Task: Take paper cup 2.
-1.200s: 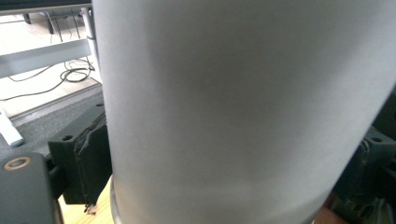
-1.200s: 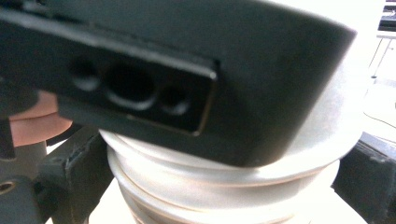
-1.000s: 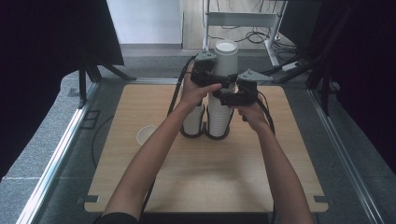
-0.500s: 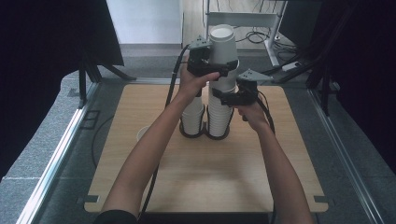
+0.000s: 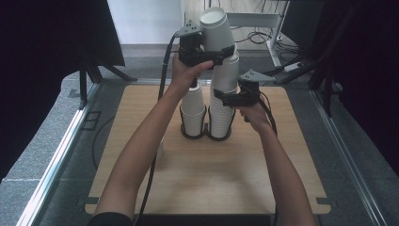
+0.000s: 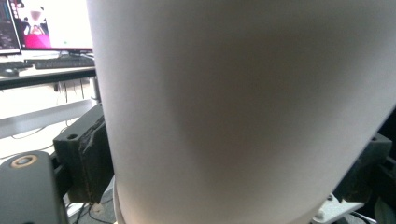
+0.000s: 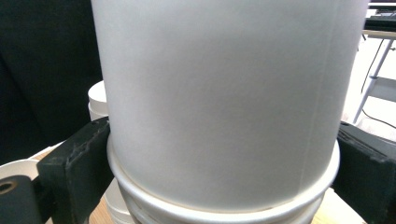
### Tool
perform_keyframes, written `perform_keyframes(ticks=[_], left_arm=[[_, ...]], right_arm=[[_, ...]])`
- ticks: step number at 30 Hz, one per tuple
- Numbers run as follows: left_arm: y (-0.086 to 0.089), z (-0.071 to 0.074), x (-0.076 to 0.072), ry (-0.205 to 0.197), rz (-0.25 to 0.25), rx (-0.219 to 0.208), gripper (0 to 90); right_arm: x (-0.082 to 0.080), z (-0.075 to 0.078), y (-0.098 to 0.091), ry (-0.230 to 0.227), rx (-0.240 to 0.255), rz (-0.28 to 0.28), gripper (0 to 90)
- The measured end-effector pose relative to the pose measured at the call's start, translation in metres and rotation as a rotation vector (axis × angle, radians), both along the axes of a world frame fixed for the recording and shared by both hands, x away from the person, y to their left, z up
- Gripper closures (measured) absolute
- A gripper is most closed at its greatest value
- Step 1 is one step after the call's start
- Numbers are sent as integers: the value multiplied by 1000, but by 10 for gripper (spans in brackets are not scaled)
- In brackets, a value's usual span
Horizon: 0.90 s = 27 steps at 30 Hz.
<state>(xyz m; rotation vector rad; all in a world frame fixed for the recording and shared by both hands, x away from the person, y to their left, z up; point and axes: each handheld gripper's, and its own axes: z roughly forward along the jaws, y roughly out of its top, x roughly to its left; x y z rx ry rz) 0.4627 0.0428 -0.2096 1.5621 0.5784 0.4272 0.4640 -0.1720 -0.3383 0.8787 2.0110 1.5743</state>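
Left gripper (image 5: 214, 52) pinching top cup (image 5: 217, 29), nearly clear of taller stack (image 5: 222, 101); right gripper (image 5: 234, 98) clamping stack. Placement left.

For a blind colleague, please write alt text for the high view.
The left gripper lifts a white paper cup off the taller stack of cups, which the right gripper clamps. A shorter stack stands beside it on the wooden table.

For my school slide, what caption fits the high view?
Left gripper lifts the top cup off the taller stack held by the right gripper.
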Motion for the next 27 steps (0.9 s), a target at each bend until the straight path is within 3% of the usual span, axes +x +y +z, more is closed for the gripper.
perform_keyframes(ticks=[5, 9, 27], left_arm=[[10, 1, -8, -10, -2, -19, 120], [17, -2, -16, -16, -5, -5, 121], [30, -46, -48, 7, -44, 63, 121]], right_arm=[[1, 0, 0, -3, 0, 0, 36], [0, 0, 0, -1, -4, 0, 35], [-2, 0, 1, -3, -10, -8, 30]])
